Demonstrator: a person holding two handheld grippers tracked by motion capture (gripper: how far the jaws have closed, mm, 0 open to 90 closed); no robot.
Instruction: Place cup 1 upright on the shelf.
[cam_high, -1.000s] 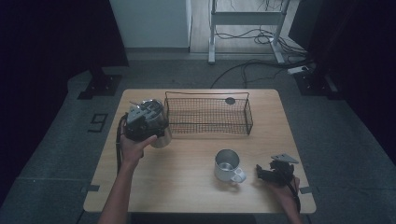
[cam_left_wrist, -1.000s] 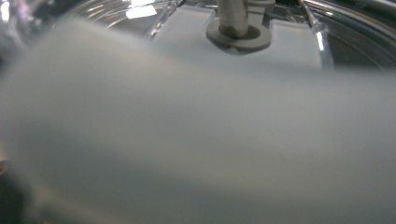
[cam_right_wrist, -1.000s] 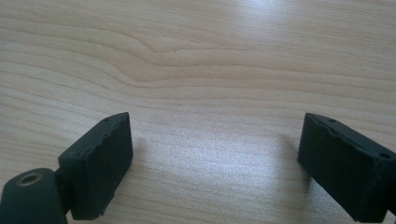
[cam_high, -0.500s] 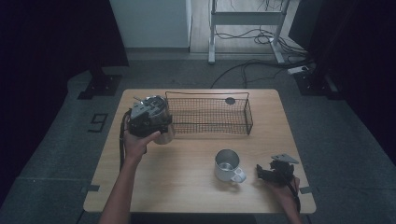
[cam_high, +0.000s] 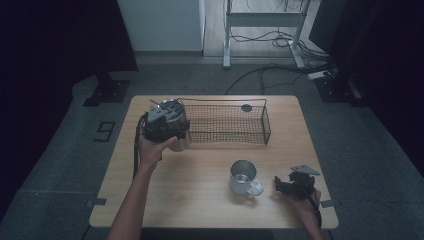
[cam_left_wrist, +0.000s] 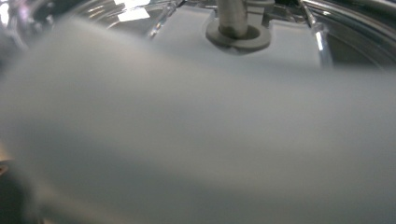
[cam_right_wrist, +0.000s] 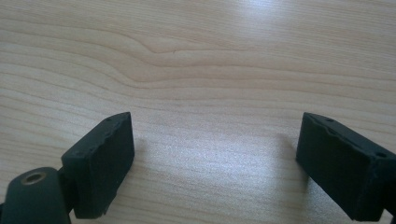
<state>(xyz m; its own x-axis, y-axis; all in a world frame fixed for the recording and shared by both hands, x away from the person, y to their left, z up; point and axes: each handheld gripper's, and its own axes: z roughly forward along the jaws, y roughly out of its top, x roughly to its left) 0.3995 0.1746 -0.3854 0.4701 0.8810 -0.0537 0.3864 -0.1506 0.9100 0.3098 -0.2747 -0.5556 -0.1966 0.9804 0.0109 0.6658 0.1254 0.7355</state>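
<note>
1. Two metal cups sit apart on the wooden table (cam_high: 200, 170): the left gripper (cam_high: 162, 122) is clamped on a steel cup (cam_high: 179, 140), raised just at the left end of the wire basket (cam_high: 227, 125), and a second steel mug (cam_high: 243, 176) stands free on the front right of the table, handle turned toward the right gripper (cam_high: 292, 184).
2. Seen from the left gripper view, the cup's pale wall (cam_left_wrist: 196, 140) sits blurred right against the lens, with its shiny rim and a handle rivet at the top; the jaws themselves are hidden there.
3. Right gripper jaws stand apart with nothing but bare wood (cam_right_wrist: 210, 93) between them; they have just been closing a little. This gripper rests low near the front right corner, just beside the mug but not touching it.
4. Inside the basket a small dark round object (cam_high: 246, 107) lies at the far right; the rest of its floor is open mesh.
5. Basket walls stand between the held cup and the back of the table.
6. Open wood stretches across the middle, between the two hands.
7. Left and front edges lie near the left forearm; the dark floor surrounds the table.
</note>
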